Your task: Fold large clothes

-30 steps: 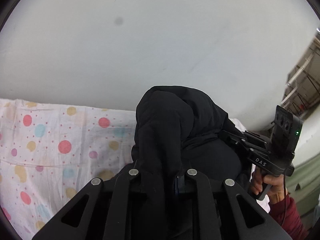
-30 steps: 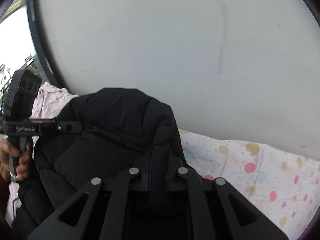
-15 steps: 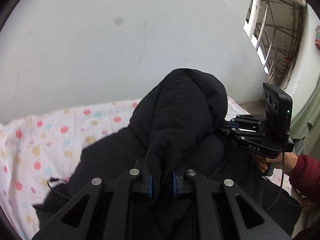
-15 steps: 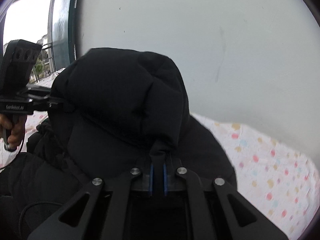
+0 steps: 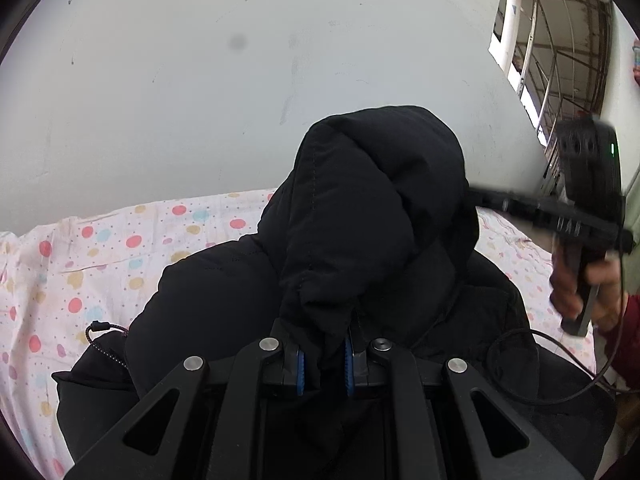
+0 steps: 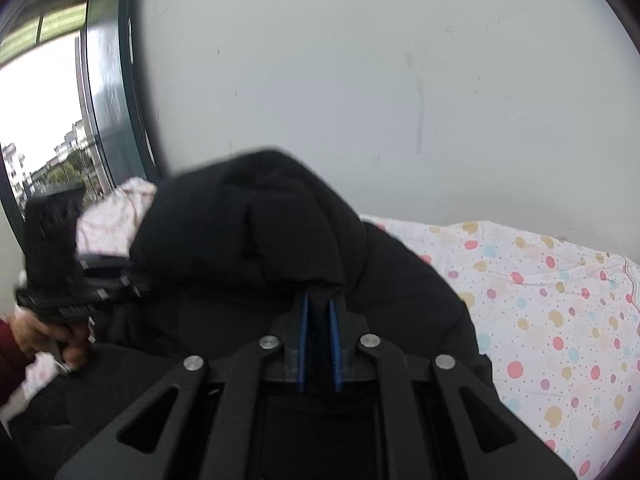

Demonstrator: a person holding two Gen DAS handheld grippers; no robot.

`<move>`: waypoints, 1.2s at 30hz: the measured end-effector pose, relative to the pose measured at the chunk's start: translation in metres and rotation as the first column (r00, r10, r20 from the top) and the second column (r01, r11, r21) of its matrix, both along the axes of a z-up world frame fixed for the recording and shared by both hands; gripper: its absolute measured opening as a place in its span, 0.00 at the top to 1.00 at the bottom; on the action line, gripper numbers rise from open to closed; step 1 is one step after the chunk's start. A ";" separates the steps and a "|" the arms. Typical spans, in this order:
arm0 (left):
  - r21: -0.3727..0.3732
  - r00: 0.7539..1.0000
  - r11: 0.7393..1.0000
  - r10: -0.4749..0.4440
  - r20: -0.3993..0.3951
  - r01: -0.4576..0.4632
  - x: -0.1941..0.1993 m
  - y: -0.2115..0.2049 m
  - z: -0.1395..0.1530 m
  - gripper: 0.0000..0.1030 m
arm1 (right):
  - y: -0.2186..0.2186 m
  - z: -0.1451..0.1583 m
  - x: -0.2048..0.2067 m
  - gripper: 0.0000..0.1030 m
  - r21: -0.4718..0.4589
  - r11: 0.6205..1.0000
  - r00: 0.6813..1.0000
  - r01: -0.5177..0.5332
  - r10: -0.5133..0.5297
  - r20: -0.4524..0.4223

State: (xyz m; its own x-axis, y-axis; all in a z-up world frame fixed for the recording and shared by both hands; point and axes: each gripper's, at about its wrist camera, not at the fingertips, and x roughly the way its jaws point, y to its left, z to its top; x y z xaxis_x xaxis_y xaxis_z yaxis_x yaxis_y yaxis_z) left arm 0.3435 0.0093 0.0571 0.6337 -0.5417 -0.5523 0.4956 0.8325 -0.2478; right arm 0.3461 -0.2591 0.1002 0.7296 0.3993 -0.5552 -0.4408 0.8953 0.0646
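A black padded hooded jacket (image 5: 372, 216) lies on a polka-dot bedsheet (image 5: 100, 256). My left gripper (image 5: 322, 354) is shut on a fold of the jacket's hood edge and holds it raised. My right gripper (image 6: 319, 312) is shut on another part of the jacket (image 6: 256, 240) at the hood edge. The hood stands up between both grippers. The right gripper shows in the left wrist view (image 5: 580, 216), blurred. The left gripper shows in the right wrist view (image 6: 60, 280), held by a hand. A drawcord (image 5: 104, 332) lies at the jacket's left side.
A pale wall (image 5: 200, 80) stands right behind the bed. A window (image 6: 36, 120) is at the left of the right wrist view. A balcony grille (image 5: 560, 40) shows at the far right. A thin cable (image 5: 520, 360) loops over the jacket. The sheet (image 6: 560, 312) extends to the right.
Both grippers have lifted the hood and drawn back and down toward me. More of the jacket's body now lies spread on the sheet. The right gripper is moving and blurred.
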 end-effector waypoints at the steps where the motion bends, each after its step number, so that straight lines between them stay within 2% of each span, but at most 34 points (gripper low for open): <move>1: -0.004 1.000 1.000 0.001 -0.001 -0.001 -0.001 0.001 -0.002 0.87 | -0.002 0.013 0.003 0.89 0.028 1.000 1.000 0.002 -0.002 0.008; 4: -0.020 1.000 1.000 0.006 -0.006 -0.006 0.000 0.002 -0.005 0.87 | -0.014 0.042 0.014 0.86 0.132 0.991 1.000 -0.016 0.016 0.003; 6: -0.035 1.000 0.999 0.003 -0.006 -0.003 -0.001 0.004 -0.003 0.87 | -0.011 0.058 0.020 0.58 0.142 0.990 0.999 -0.021 0.017 0.030; 7: -0.036 1.000 0.999 0.000 -0.002 0.000 -0.002 0.005 -0.003 0.87 | -0.007 0.062 0.024 0.26 0.122 0.992 0.999 -0.023 0.019 0.035; 8: -0.037 1.000 0.999 -0.003 0.000 0.003 -0.002 0.005 -0.002 0.87 | -0.003 0.064 0.028 0.19 0.112 0.993 0.999 -0.026 0.022 0.034; 10: -0.039 1.000 0.999 -0.007 -0.001 0.007 -0.001 0.006 -0.003 0.87 | 0.004 0.067 0.037 0.19 0.104 0.994 1.000 -0.016 0.013 0.025; 13: -0.042 1.000 0.999 -0.009 -0.002 0.009 -0.001 0.007 -0.003 0.87 | 0.015 0.054 0.068 0.19 0.112 0.993 0.997 0.043 -0.035 -0.075; 16: -0.039 1.000 0.999 -0.008 0.001 0.008 -0.006 0.011 0.001 0.87 | 0.027 0.026 0.089 0.19 0.077 0.996 0.979 0.054 -0.038 -0.199; 18: -0.056 1.000 0.998 -0.018 -0.008 0.017 -0.013 0.019 0.005 0.85 | 0.035 0.007 0.087 0.19 0.067 0.998 0.966 0.003 0.015 -0.258; 21: -0.116 0.999 0.993 -0.038 -0.039 0.033 -0.031 0.036 0.014 0.76 | 0.044 -0.014 0.056 0.19 -0.032 0.997 0.960 -0.065 0.054 -0.273; 23: -0.137 0.999 0.991 -0.020 -0.040 0.015 -0.043 0.044 0.021 0.58 | 0.048 -0.025 0.035 0.19 -0.094 0.991 0.959 -0.091 0.062 -0.275; 25: -0.156 0.999 0.988 0.007 -0.034 -0.012 -0.047 0.048 0.029 0.58 | 0.048 -0.036 0.013 0.19 -0.168 0.980 0.967 -0.102 0.058 -0.250; 28: -0.199 0.999 0.979 0.024 -0.033 -0.030 -0.043 0.046 0.043 0.52 | 0.048 -0.045 -0.009 0.19 -0.212 0.971 0.973 -0.107 0.058 -0.224; 31: -0.154 0.999 0.988 0.031 -0.026 -0.035 -0.033 0.025 0.051 0.44 | 0.042 -0.044 -0.021 0.19 -0.201 0.976 0.978 -0.085 0.043 -0.202; 36: -0.067 0.999 0.998 0.015 -0.052 -0.018 -0.021 -0.017 0.041 0.44 | 0.040 -0.041 -0.033 0.19 -0.200 0.978 0.984 -0.056 0.020 -0.177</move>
State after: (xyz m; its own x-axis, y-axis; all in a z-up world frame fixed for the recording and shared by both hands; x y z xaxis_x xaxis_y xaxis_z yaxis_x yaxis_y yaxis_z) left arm 0.3226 -0.0076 0.0982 0.6144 -0.5686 -0.5470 0.4672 0.8208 -0.3286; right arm 0.3128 -0.2193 0.0596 0.6016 0.2902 -0.7442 -0.4727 0.8804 -0.0388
